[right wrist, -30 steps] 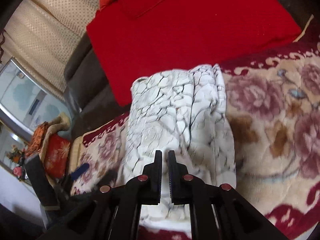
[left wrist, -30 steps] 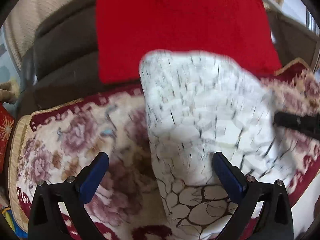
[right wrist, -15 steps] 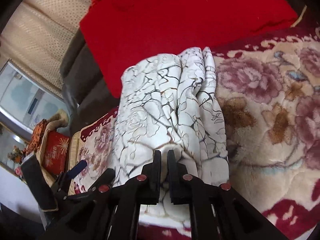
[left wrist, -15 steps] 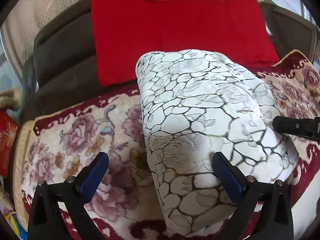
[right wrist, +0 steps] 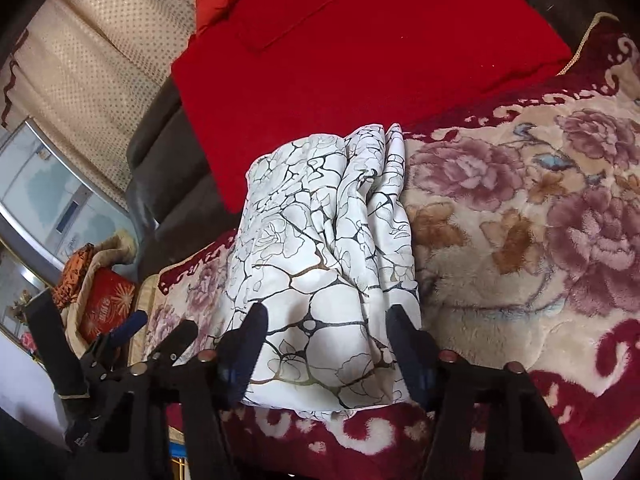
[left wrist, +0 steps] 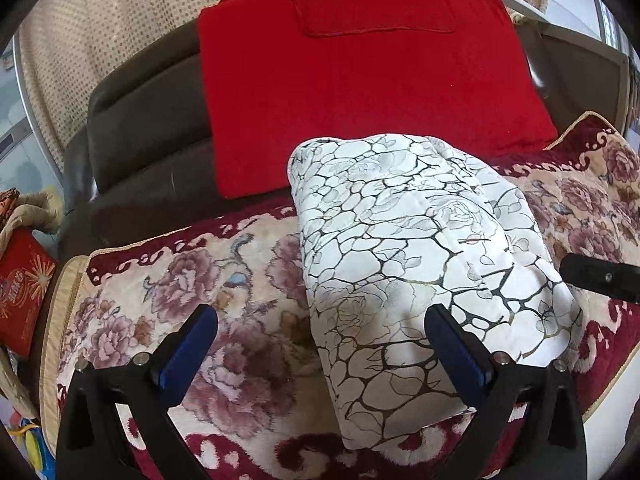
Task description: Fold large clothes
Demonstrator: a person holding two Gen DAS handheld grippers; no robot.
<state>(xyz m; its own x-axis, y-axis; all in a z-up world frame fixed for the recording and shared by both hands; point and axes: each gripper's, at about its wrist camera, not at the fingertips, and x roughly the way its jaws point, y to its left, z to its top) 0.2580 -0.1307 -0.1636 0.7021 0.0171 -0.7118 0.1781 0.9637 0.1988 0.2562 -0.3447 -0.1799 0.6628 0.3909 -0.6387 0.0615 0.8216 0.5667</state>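
Note:
A folded white garment with a black crackle and rose print lies as a thick bundle on the floral blanket. My left gripper is open wide and hangs above the bundle's near left edge without touching it. In the right wrist view the garment shows its stacked folds on the right side. My right gripper hovers over the near end, its jaws opening and blurred. The cloth lies below them and the pads do not press it. A finger of the right gripper shows at the bundle's right.
The blanket covers a dark brown sofa. A red cushion leans on the backrest just behind the garment. A beige dotted curtain hangs behind. A red box sits in a basket off the sofa's left end.
The right gripper went from shut on the garment's near end to jaws apart, letting the cloth go. The bundle settled flat. The left gripper drew back and a little up.

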